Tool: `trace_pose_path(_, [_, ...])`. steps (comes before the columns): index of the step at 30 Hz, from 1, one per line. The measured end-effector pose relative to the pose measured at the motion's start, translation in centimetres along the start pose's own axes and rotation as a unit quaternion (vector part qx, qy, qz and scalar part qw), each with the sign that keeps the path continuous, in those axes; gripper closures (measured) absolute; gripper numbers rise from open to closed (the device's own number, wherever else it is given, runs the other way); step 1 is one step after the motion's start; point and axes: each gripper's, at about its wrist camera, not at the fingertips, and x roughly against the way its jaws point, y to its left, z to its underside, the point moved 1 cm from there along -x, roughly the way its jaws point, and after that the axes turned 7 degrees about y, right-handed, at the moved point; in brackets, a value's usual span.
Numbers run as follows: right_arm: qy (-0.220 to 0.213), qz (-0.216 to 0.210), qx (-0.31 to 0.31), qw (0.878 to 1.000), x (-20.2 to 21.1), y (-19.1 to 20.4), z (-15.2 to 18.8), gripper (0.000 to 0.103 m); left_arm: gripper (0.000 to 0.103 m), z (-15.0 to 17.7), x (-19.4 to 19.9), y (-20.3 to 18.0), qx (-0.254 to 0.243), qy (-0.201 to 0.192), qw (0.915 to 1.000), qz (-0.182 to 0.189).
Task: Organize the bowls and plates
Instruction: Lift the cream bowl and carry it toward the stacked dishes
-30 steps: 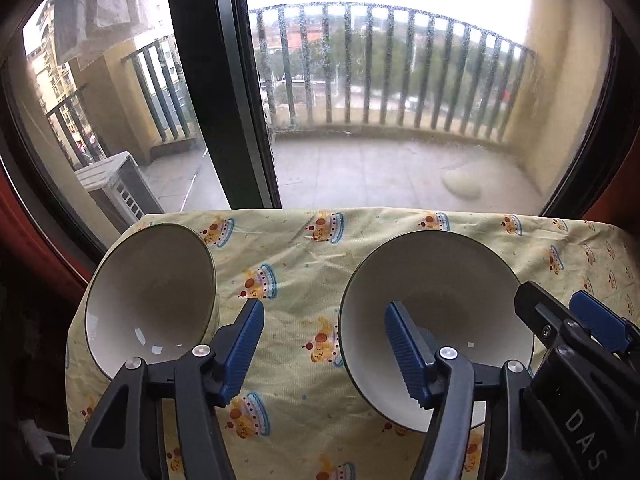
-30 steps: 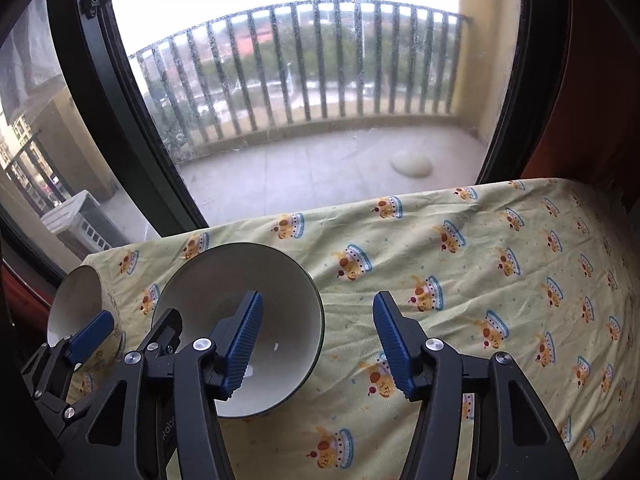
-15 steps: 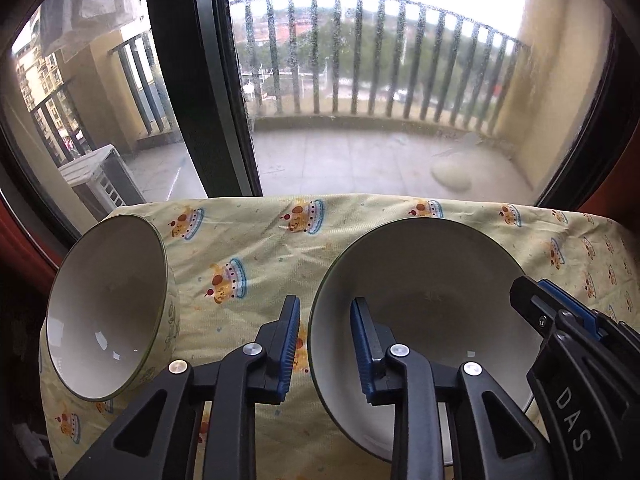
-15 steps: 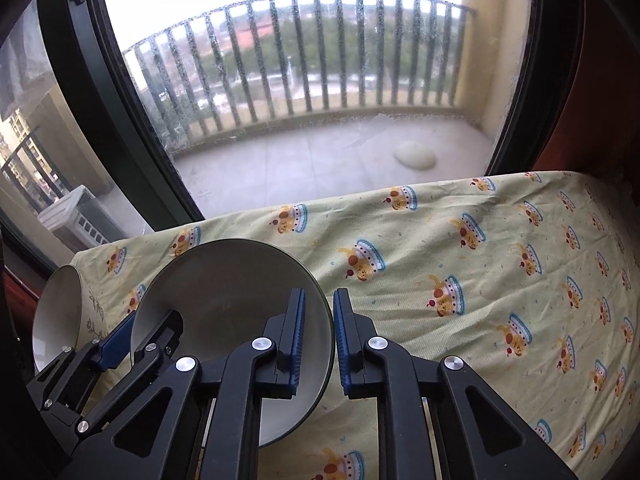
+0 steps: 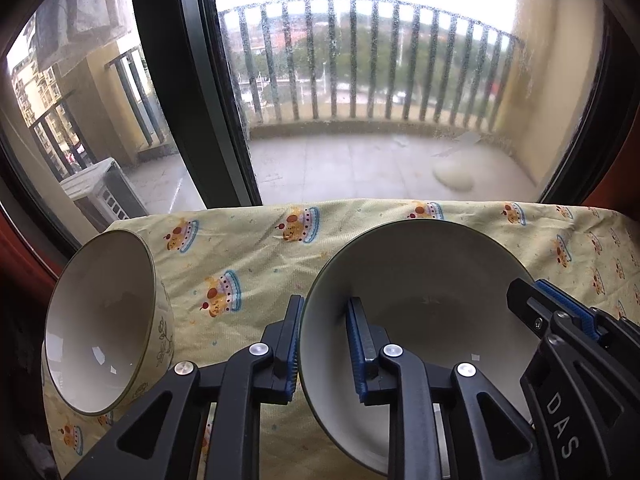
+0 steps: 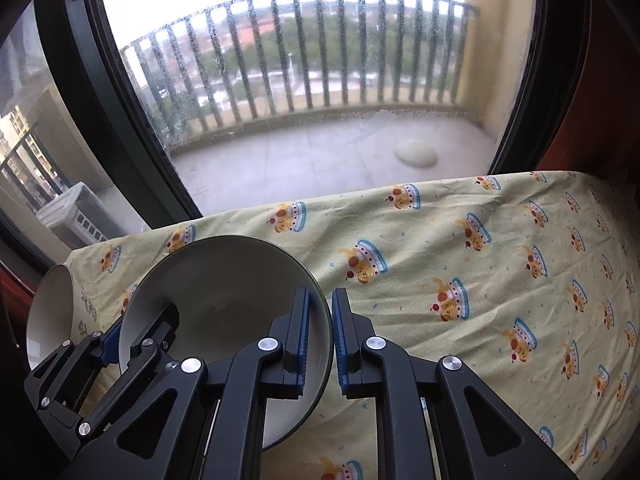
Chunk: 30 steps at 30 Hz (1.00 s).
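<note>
Left gripper point(image 5: 323, 340) and right gripper point(image 6: 320, 330) each clamp their fingers on opposite rims of the wide bowl point(image 5: 416, 300) on the cloth-covered bench point(image 6: 460, 256). Small bowl point(image 5: 100, 320) stands well left.

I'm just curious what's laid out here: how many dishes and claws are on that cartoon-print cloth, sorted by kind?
Wide white ceramic bowl with a dark rim: 1
Taller cream ceramic bowl with a floral print outside: 1
Black claws with blue pads: 2, the left claw and the right claw, each straddling the wide bowl's rim
Plates: 0
Total: 2 bowls, 2 claws
</note>
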Motion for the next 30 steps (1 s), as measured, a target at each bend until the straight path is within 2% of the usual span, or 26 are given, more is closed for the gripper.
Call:
trace_pose_path(5, [0.001,0.003,-0.002,1.000,-0.3,0.1,0.3,0.086,0.084,0.4,0.1,0.2,0.016,0.001,0.9998,0.008])
trace_pose_path(11, [0.007,0.000,-0.002,1.000,0.4,0.2,0.9,0.086,0.084,1.1,1.0,0.1,0.007,0.000,1.0000,0.001])
trace_pose_path(30, [0.004,0.001,-0.012,1.000,5.4,-2.3,3.3,0.086,0.084,3.6,5.9,-2.1,0.013,-0.012,0.9998,0.012])
